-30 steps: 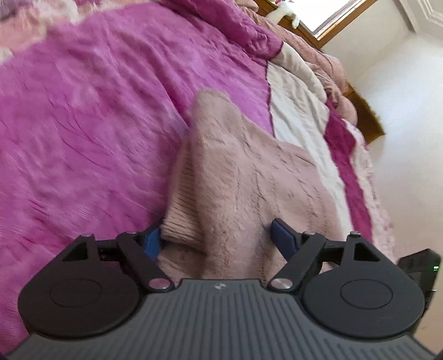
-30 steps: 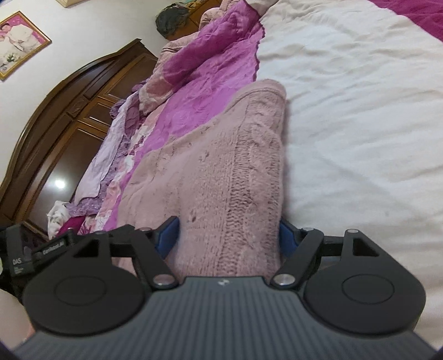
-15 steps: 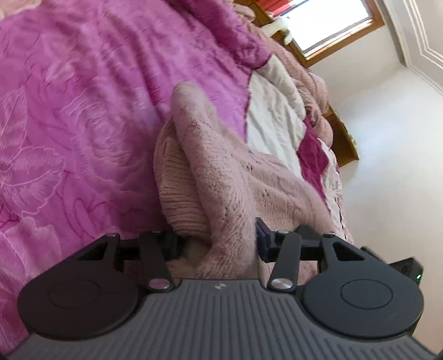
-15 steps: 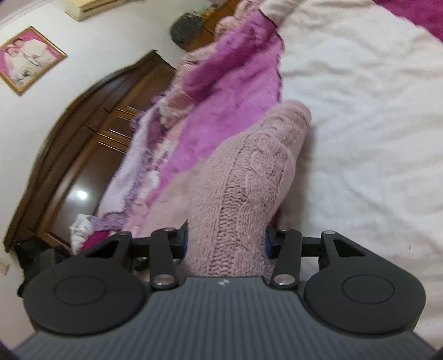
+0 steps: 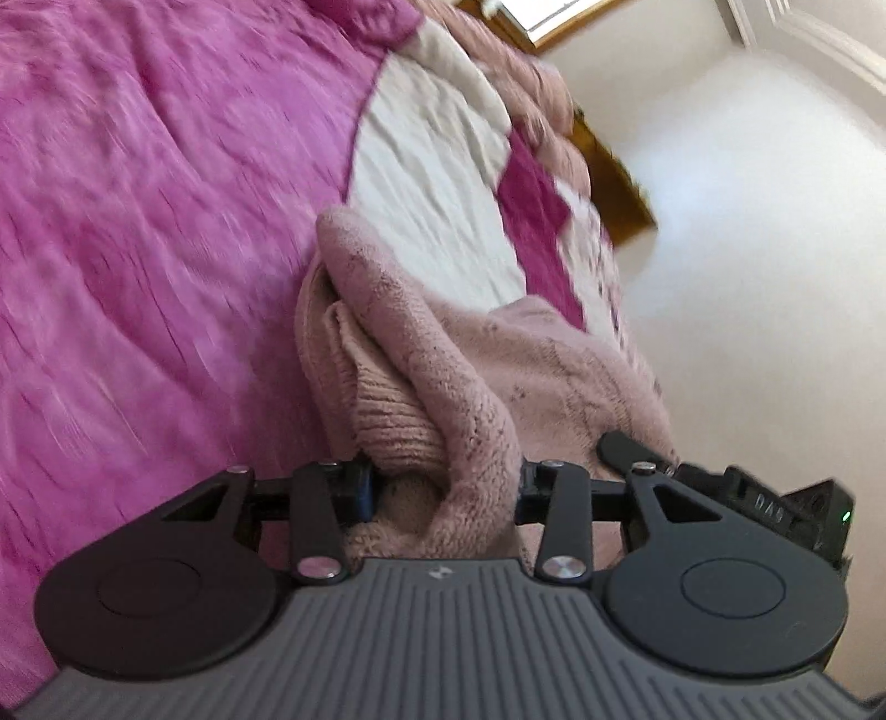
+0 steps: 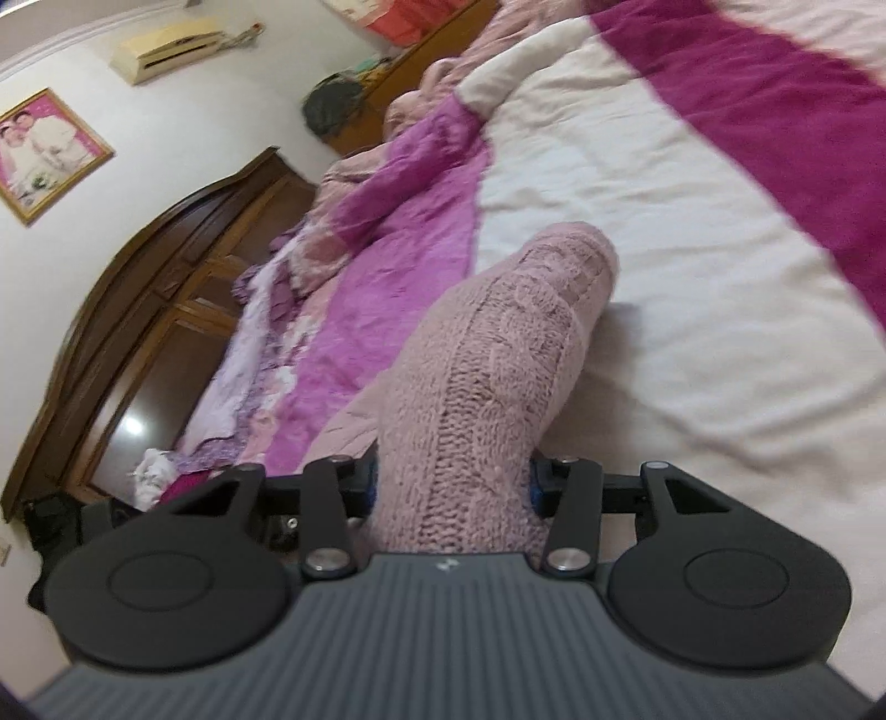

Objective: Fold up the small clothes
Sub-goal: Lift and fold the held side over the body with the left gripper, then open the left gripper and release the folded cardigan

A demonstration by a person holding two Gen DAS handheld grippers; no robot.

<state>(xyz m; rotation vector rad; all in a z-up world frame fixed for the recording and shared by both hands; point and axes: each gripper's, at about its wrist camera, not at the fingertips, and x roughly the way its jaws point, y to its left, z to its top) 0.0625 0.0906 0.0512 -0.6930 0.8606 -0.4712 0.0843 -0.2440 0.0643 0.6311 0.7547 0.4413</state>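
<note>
Wide bedspread [image 6: 692, 232] lies open past both tongs [image 5: 443, 493] [image 6: 451, 487], each pinching the sweater [image 6: 498, 354].

A bed [image 6: 637, 183] is covered by a magenta and cream quilt [image 5: 138, 194]. A dark wooden wardrobe [image 6: 138, 310], a framed picture [image 6: 41, 149] and an air conditioner [image 6: 166, 47] are seen against white walls.

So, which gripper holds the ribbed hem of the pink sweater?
The left gripper: ribbed hem of the pink sweater bunches there. The right gripper pinches cable-knit fabric.
</note>
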